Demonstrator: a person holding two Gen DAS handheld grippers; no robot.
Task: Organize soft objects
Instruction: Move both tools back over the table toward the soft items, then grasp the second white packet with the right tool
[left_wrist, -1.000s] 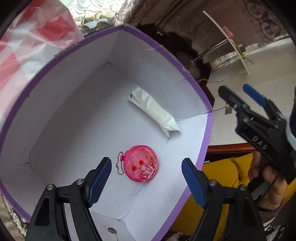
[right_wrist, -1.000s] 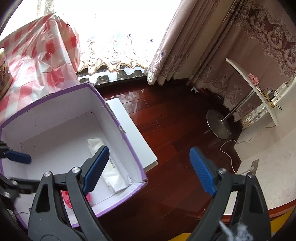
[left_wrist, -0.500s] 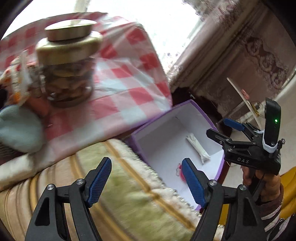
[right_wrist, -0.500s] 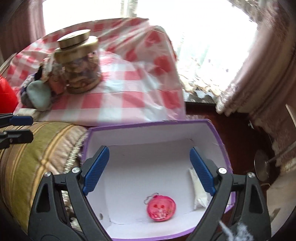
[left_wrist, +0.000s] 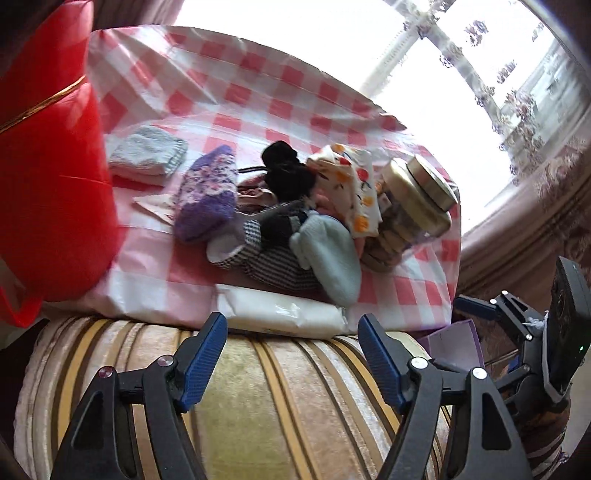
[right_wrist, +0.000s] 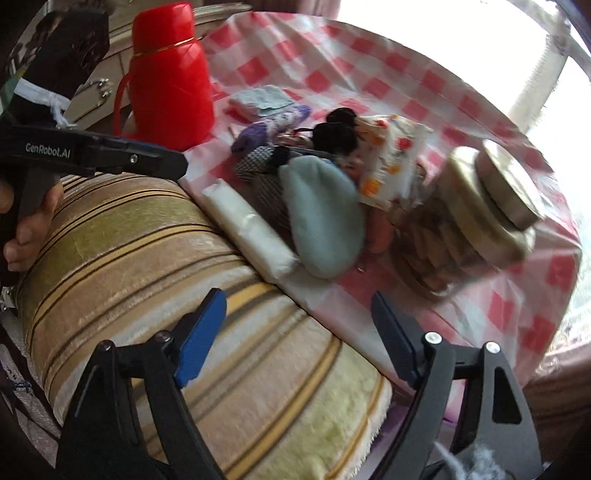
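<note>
— Grippers first: how do they stand?

— Your left hand-held gripper (left_wrist: 291, 354) is spread wide, blue ribbed pads (left_wrist: 205, 356) bare, gripping nothing, poised over the striped plush cushion (left_wrist: 280, 398). Your right hand-held gripper (right_wrist: 297, 339) is equally wide and empty, above the same cushion (right_wrist: 147, 258).

— Soft items, and where?

— All heaped on the red-and-white checked plastic cloth (left_wrist: 229, 96) covering the bench, beyond the cushion. You have: one white soft pack (left_wrist: 284, 312), long and glossy-wrapped, lying at the cloth's near edge just beyond your left pads; one pale green fleece mitten (left_wrist: 328, 258), rounded; one houndstooth fabric piece (left_wrist: 273, 258) beneath it; one purple knitted sock (left_wrist: 207, 195); one black fuzzy item (left_wrist: 288, 173); one white cloth with fruit print (left_wrist: 351, 184); one folded pale blue knit (left_wrist: 147, 155), apart from the heap.

— Hard goods?

— One glass jar (left_wrist: 410, 218) with brass-coloured lid, touching the heap; one glossy red flask (right_wrist: 170, 77), upright at the left.
</note>
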